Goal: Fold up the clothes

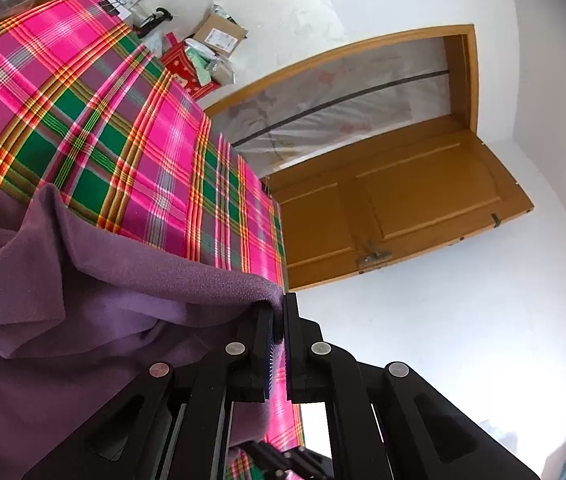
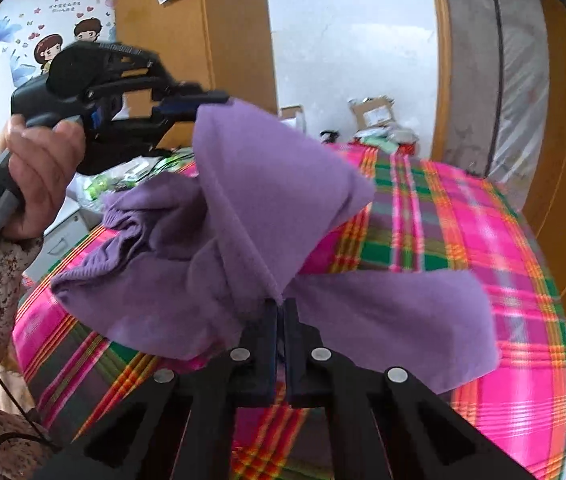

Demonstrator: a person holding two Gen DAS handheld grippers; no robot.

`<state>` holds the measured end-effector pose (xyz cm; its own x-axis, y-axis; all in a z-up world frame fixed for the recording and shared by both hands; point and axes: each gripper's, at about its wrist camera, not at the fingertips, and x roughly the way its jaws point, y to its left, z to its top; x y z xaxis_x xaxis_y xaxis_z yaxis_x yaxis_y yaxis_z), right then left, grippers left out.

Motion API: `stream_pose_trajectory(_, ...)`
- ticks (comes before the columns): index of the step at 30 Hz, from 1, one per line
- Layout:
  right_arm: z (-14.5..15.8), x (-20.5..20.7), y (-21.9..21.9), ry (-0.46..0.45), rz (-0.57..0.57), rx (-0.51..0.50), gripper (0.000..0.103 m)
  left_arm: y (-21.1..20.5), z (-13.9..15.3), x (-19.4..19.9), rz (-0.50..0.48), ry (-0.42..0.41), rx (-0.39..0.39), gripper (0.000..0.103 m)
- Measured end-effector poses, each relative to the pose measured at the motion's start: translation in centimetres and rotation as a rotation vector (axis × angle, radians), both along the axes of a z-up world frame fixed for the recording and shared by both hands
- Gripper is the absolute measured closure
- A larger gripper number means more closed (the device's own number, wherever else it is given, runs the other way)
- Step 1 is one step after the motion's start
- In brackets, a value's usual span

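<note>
A soft purple fleece garment [image 2: 243, 216] is held lifted above a bed covered with a pink, green and orange plaid sheet [image 2: 483, 240]. In the left wrist view, the black two-finger left gripper [image 1: 279, 312] is seen pressed together on a folded edge of the purple cloth [image 1: 123, 288], which drapes away to the left over the plaid sheet [image 1: 103, 120]. In the right wrist view, the black right gripper [image 2: 281, 312] is likewise closed, pinching a gathered ridge of the fabric, with cloth hanging to both sides of the fingers. The left gripper [image 2: 211, 102] is seen higher at the upper left, clamped on another corner of the garment and held by the person's left hand [image 2: 39, 172]. A ribbed hem of the garment rests on the sheet. An orange-brown wooden door [image 1: 395, 208] and cardboard boxes [image 1: 221, 34] are seen beyond the bed.
</note>
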<state>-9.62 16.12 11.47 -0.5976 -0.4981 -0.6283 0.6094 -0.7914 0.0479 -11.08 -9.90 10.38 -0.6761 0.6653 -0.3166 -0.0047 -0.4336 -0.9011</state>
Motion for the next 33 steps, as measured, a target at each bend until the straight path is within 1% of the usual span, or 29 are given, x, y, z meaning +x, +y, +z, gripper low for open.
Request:
stream_pose_trajectory(6, 2.7, 0.3, 1.8, 0.123, -0.113, 0.006, 0.101, 0.5, 0.1, -0.1, -0.011, 0.003, 0.003, 0.099)
stream_pose_trajectory(11, 4.9, 0.7, 2.9, 0.229, -0.172, 0.019, 0.101, 0.9, 0.2, -0.3, -0.028, 0.001, 0.005, 0.099)
stream_pose_trajectory(16, 6.8, -0.1, 2.9, 0.337, -0.208, 0.079, 0.101, 1.6, 0.3, -0.7, -0.048, 0.009, -0.003, 0.099)
stream_pose_trajectory(19, 7.7, -1.6, 2.8, 0.387, -0.228, 0.119, 0.101, 1.9, 0.2, -1.1, -0.054, 0.005, -0.002, 0.099)
stream_pose_trajectory(23, 8.5, -4.3, 2.3, 0.42, -0.248, 0.136, 0.101, 2.4, 0.0, -2.1, -0.066, 0.01, -0.023, 0.098)
stream_pose_trajectory(29, 7.8, -8.2, -0.2, 0.464, -0.228, 0.255, 0.101, 2.5, -1.0, -4.5, -0.051, -0.025, -0.052, 0.098)
stream_pose_trajectory(33, 6.9, -10.9, -1.3, 0.483, -0.215, 0.318, 0.101, 2.0, -1.7, -6.4, -0.035, -0.044, -0.048, 0.098)
